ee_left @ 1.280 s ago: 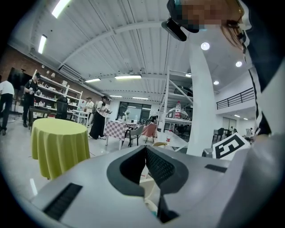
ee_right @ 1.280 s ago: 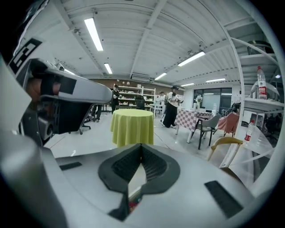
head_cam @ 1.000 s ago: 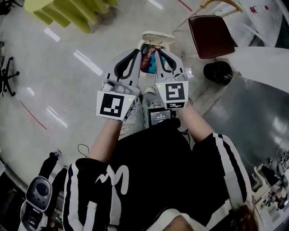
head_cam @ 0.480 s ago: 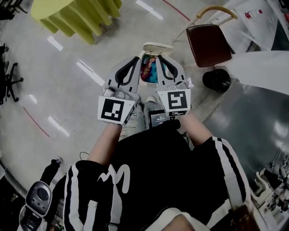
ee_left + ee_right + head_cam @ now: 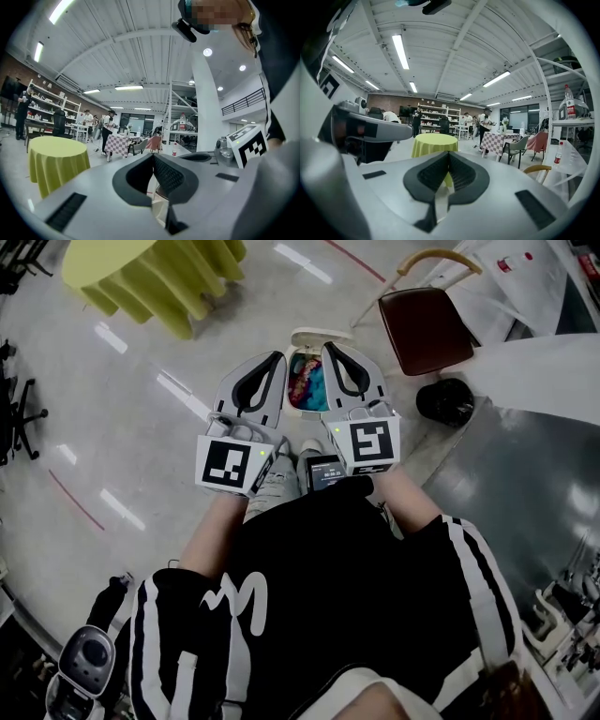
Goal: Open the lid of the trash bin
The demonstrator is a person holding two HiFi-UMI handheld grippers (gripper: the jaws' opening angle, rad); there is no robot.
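Note:
In the head view a small white trash bin (image 5: 298, 405) stands on the floor just beyond the person's feet. Its lid (image 5: 320, 337) is tipped up at the far side, and colourful rubbish shows inside. My left gripper (image 5: 277, 356) hangs over the bin's left edge and my right gripper (image 5: 328, 346) over its right edge. Both are shut and hold nothing. In the gripper views the left gripper (image 5: 153, 156) and right gripper (image 5: 449, 153) look level across the room, so the bin is out of their sight.
A brown-seated chair (image 5: 427, 324) and a black round object (image 5: 443, 399) sit right of the bin. A yellow-green draped table (image 5: 141, 273) stands at far left. A grey surface (image 5: 525, 493) fills the right side. People and tables show far off.
Both grippers have drifted slightly up and apart above the bin. The lid stays up throughout.

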